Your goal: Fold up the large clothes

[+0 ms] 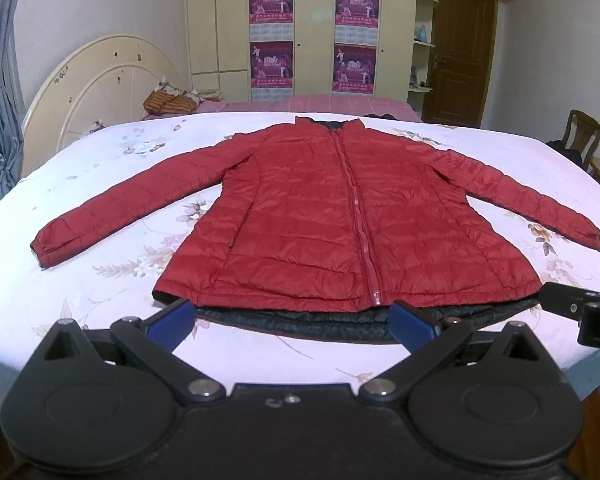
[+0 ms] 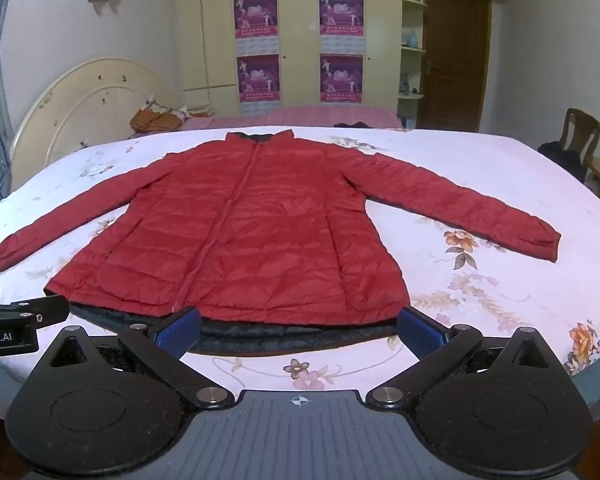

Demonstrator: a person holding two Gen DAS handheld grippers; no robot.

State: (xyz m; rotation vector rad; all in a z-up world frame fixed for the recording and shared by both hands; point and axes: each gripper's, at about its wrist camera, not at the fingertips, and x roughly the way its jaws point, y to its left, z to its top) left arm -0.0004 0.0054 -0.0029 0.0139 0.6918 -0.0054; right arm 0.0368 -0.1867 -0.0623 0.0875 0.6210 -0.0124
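With both our left claw [image 1: 292,320] and right claw [image 2: 300,326] spread wide and empty just short of the red jacket [image 1: 332,216], folding is unstarted, so we judge a sleeve fold comes next.

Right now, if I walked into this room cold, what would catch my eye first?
A big red puffer jacket lies spread flat on the flowered bedsheet, zipped up, sleeves stretched out to both sides, its dark lining peeking out at the near hem. Just in front of that hem, the left gripper and right gripper hover with jaws wide open. Behind, four purple posters hang on the cream wardrobe.
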